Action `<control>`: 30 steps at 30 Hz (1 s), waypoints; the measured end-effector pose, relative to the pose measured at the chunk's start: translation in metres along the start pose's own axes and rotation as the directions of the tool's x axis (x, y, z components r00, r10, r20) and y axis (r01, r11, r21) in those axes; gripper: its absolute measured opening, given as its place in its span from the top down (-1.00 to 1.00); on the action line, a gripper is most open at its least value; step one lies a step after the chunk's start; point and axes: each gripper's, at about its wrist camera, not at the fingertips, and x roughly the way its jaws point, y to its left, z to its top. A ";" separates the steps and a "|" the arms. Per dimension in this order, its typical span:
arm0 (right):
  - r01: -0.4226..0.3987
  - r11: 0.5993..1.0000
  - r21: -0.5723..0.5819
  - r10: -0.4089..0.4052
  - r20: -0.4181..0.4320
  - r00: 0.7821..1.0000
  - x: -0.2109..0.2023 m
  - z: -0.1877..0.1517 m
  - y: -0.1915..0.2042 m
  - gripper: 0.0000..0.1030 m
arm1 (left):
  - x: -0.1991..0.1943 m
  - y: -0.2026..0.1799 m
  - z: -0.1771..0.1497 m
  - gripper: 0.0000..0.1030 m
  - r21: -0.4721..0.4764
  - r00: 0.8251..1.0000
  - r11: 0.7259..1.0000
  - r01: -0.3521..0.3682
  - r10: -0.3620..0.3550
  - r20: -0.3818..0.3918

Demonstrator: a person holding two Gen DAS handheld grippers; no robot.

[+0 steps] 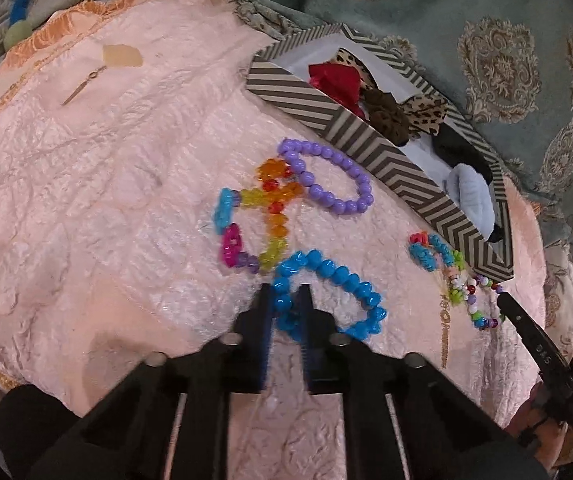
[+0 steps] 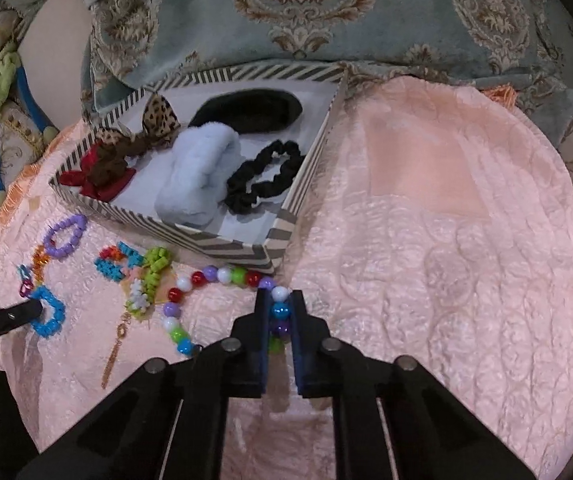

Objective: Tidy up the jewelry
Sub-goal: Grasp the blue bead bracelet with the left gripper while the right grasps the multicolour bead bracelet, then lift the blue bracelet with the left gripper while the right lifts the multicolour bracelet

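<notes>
A pale pink quilted cloth [image 1: 106,200] covers the surface, with a teal damask fabric [image 1: 466,20] bunched behind it at 12 to 2 o'clock. On the cloth stands a striped box [image 2: 190,236], open-topped, holding a light blue fluffy scrunchie [image 2: 198,168], a black scrunchie [image 2: 262,180], a dark furry band [image 2: 246,110], a leopard-print bow [image 2: 158,120] and a red piece under a brown one at the box's 9 o'clock end.

In the left wrist view the left gripper [image 1: 285,300] has its jaws pinched on the near side of a blue bead bracelet [image 1: 338,276], which lies on the cloth just above the fingers. At 11 o'clock from it lies a multicoloured flower-bead bracelet [image 1: 246,220], overlapping a purple bead bracelet [image 1: 326,176] at 12 o'clock, close to the box wall. At 3 o'clock a tangle of small blue, green and pink pieces [image 1: 442,256] sits beside the box corner, with a thin gold chain [image 1: 444,320] trailing below it.

In the right wrist view the right gripper [image 2: 278,304] is closed on a necklace of large mixed beads [image 2: 214,276]; blue, purple and green beads sit between its pads, and the strand curves away toward 9 o'clock along the box front. The left gripper shows at that view's 9 o'clock edge
</notes>
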 end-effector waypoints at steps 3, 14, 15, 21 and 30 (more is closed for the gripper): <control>-0.007 1.000 -0.022 0.008 0.038 0.999 -0.016 0.000 0.004 0.83 | -0.006 0.003 -0.003 1.00 0.011 1.000 1.000 -0.003 0.003 0.008; -0.044 0.999 -0.014 0.045 0.075 0.996 -0.048 0.001 0.009 0.83 | -0.030 -0.010 -0.004 1.00 0.039 0.998 0.998 0.049 -0.051 0.033; -0.046 0.999 -0.016 0.047 0.078 0.996 -0.050 -0.001 0.010 0.83 | -0.034 -0.012 -0.003 1.00 0.044 0.997 0.998 0.055 -0.057 0.042; -0.050 0.998 -0.044 0.055 0.119 0.991 -0.070 0.002 0.017 0.83 | -0.055 -0.019 0.000 1.00 0.071 0.994 0.996 0.061 -0.067 0.082; -0.061 0.995 -0.078 0.072 0.151 0.986 -0.093 0.006 0.027 0.83 | -0.076 -0.027 0.005 1.00 0.094 0.989 0.994 0.051 -0.064 0.137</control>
